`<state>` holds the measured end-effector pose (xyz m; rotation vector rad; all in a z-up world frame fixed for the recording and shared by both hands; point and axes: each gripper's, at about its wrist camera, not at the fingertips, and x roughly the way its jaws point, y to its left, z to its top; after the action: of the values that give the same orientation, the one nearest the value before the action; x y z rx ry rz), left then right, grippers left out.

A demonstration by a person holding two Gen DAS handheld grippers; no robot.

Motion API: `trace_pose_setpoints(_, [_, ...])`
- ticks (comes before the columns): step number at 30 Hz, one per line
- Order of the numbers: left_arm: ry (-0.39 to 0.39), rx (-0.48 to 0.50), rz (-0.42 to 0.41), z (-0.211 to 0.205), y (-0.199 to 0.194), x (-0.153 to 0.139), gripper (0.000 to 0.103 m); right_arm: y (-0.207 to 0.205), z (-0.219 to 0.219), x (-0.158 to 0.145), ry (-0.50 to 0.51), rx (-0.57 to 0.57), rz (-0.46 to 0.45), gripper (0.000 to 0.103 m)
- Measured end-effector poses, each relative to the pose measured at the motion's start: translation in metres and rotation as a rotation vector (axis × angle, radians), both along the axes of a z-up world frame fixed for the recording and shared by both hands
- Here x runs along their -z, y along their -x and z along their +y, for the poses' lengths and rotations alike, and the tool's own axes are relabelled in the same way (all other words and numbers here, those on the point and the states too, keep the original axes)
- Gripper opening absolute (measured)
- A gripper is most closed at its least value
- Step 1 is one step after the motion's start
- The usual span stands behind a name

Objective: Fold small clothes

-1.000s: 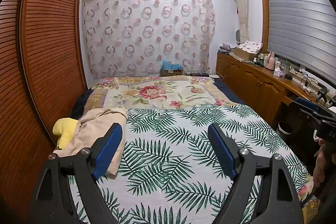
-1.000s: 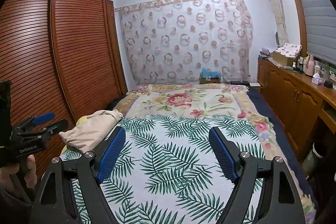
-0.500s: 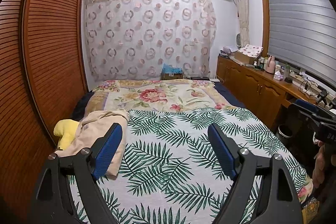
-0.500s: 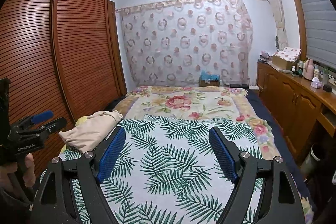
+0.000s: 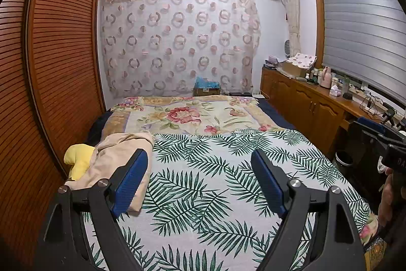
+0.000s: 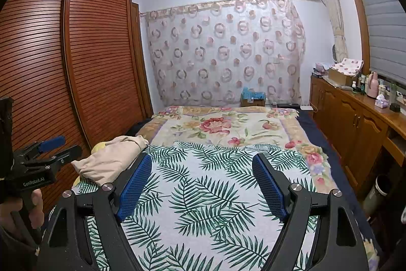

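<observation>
Both grippers hang above the near end of the bed (image 5: 203, 194), pointed down its length, and neither holds anything. The left gripper (image 5: 200, 179) has its jaws spread wide with only the palm-leaf cover (image 5: 215, 169) showing between the blue pads; the right gripper (image 6: 201, 182) stands the same way, jaws wide apart and empty. The task's thing, a beige garment (image 5: 119, 151), lies bunched in a loose heap on the left edge of the bed, beside the slatted wardrobe (image 5: 50, 67), with a yellow item (image 5: 77, 160) tucked against its outer side; whether that is another piece of clothing I cannot tell. In the right wrist view the same heap (image 6: 111, 159) shows soft rolls and no crisp edges, so it does not read as a finished fold, and the wide flat stretch of cover in the middle of the bed carries no garment. By my judgement the step in hand is a reach toward the heap. The next move calls for swinging 1 gripper, most likely the left since it is nearer, across to the bundle, closing on a single layer near an edge or corner, and drawing it out onto the flat cover so that the 2 grippers can spread it before any fold is made.
</observation>
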<state>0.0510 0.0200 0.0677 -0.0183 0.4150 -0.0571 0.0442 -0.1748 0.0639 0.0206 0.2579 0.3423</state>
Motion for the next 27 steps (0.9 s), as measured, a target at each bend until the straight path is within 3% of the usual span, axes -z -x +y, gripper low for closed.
trace_pose_setpoints(27, [-0.001,-0.001,-0.002,-0.0008,0.0007,0.0012,0.084,-0.0015,-0.0027,0.0012,0.001,-0.005,-0.001,0.083])
